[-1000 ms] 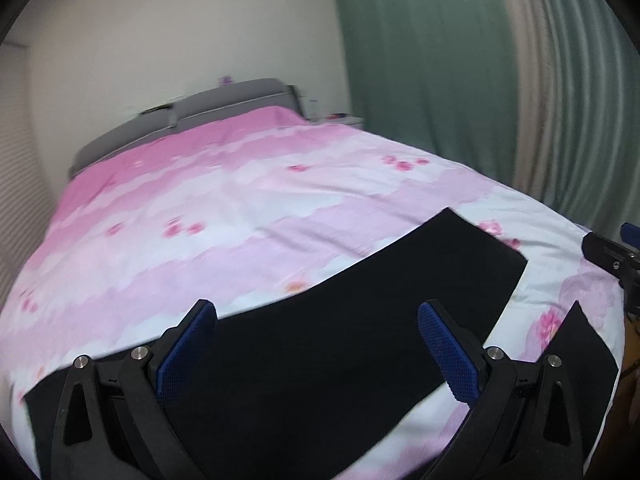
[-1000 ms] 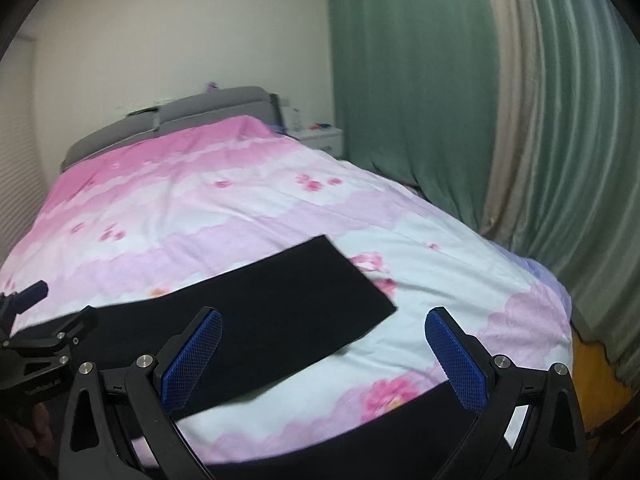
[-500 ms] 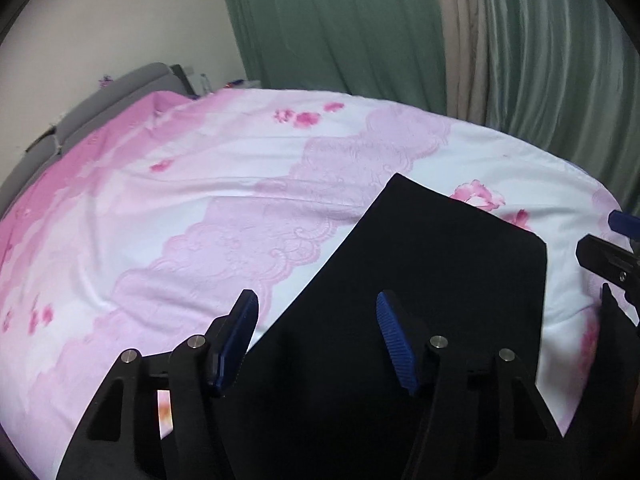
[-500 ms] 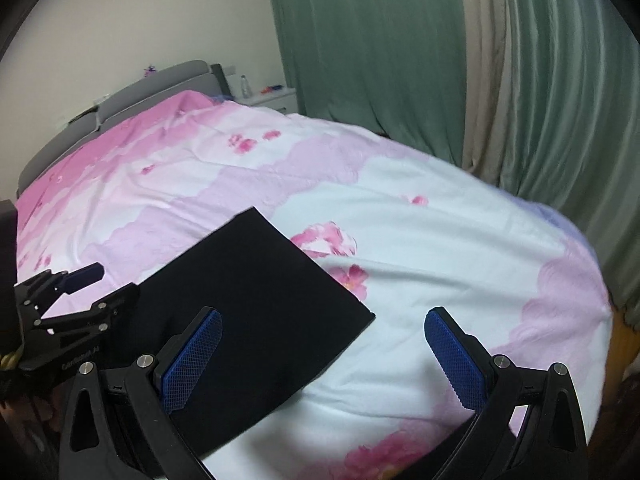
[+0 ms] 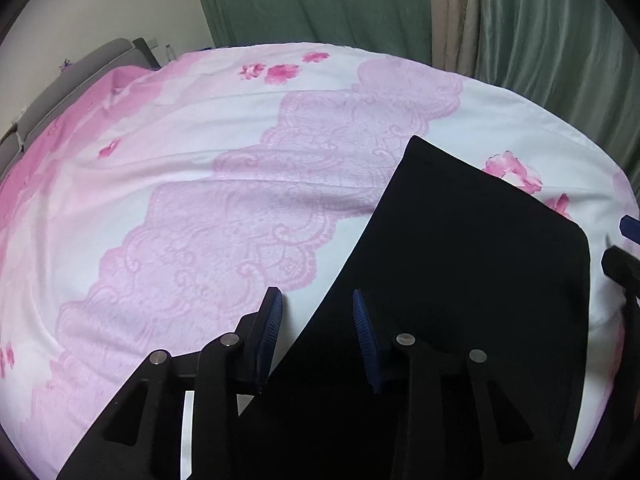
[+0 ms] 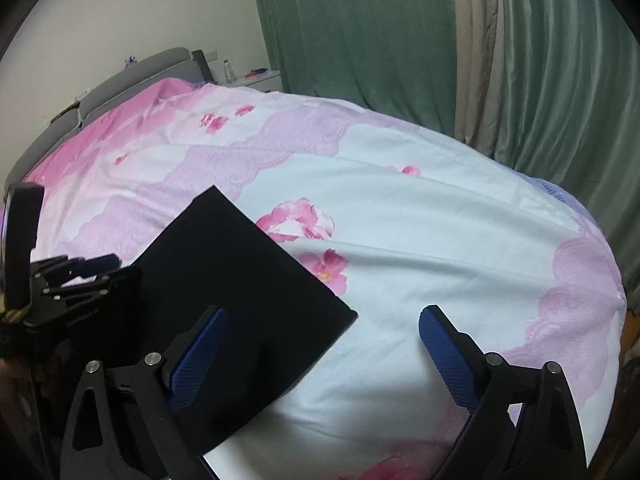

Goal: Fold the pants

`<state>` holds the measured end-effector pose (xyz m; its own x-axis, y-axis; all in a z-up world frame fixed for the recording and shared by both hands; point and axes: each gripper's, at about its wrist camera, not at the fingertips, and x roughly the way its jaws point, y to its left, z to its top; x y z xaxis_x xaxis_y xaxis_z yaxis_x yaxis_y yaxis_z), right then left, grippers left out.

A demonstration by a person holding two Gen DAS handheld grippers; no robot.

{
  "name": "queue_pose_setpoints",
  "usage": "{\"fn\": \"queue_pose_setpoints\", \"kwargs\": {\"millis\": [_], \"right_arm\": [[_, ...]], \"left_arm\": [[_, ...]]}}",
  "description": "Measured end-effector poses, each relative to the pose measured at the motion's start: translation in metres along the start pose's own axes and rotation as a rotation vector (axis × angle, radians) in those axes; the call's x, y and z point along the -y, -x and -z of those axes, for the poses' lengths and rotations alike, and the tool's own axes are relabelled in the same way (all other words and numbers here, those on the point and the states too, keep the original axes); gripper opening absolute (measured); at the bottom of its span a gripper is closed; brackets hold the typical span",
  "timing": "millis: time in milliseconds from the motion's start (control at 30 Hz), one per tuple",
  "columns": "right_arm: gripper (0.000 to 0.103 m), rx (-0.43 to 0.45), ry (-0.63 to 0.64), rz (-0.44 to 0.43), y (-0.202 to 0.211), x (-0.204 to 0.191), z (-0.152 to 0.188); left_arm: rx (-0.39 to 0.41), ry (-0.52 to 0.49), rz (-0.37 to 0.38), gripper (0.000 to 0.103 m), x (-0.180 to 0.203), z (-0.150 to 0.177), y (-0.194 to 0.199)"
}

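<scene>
left gripper [image 5: 316, 320]: jaws just narrowing, straddling the pants' [image 5: 472, 264] long edge, pads not yet pressing | right gripper [image 6: 322, 348]: gaping over the hem corner | pants flat near bed's [image 6: 440, 208] foot edge

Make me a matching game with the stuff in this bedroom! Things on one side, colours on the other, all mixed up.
Things:
1. pants
2. curtain
3. headboard
4. gripper pads

Colours:
A. grey
B. blue
C. black
D. green

Pairs: 1-C, 2-D, 3-A, 4-B
</scene>
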<state>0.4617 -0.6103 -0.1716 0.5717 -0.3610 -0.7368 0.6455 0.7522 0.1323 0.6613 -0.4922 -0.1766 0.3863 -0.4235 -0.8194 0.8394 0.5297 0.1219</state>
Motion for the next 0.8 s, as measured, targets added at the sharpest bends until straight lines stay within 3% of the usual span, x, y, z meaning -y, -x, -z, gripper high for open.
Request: {"fn": "queue_pose_setpoints", "kwargs": {"millis": [133, 200, 300, 433, 533, 800], "right_arm": [[0.087, -0.039, -0.02, -0.03, -0.014, 0.004, 0.003], [0.08, -0.077, -0.042, -0.069, -0.024, 0.007, 0.004], [0.068, -0.116, -0.072, -0.111, -0.034, 0.009, 0.006], [0.025, -0.109, -0.083, -0.151, -0.037, 0.01, 0.005], [0.019, -0.096, -0.093, -0.198, -0.038, 0.011, 0.003], [0.017, 0.018, -0.065, -0.206, -0.014, 0.008, -0.025]], "left_arm": [[-0.003, 0.006, 0.029, 0.035, 0.001, -0.003, -0.007], [-0.005, 0.007, 0.054, 0.024, 0.003, -0.002, -0.009], [0.007, 0.003, 0.068, 0.02, 0.006, -0.001, -0.011], [0.027, 0.013, 0.095, 0.011, 0.0, 0.002, -0.01], [0.038, 0.005, 0.089, 0.006, -0.003, -0.001, -0.007], [0.094, 0.003, 0.036, 0.004, -0.004, -0.021, 0.009]]}}
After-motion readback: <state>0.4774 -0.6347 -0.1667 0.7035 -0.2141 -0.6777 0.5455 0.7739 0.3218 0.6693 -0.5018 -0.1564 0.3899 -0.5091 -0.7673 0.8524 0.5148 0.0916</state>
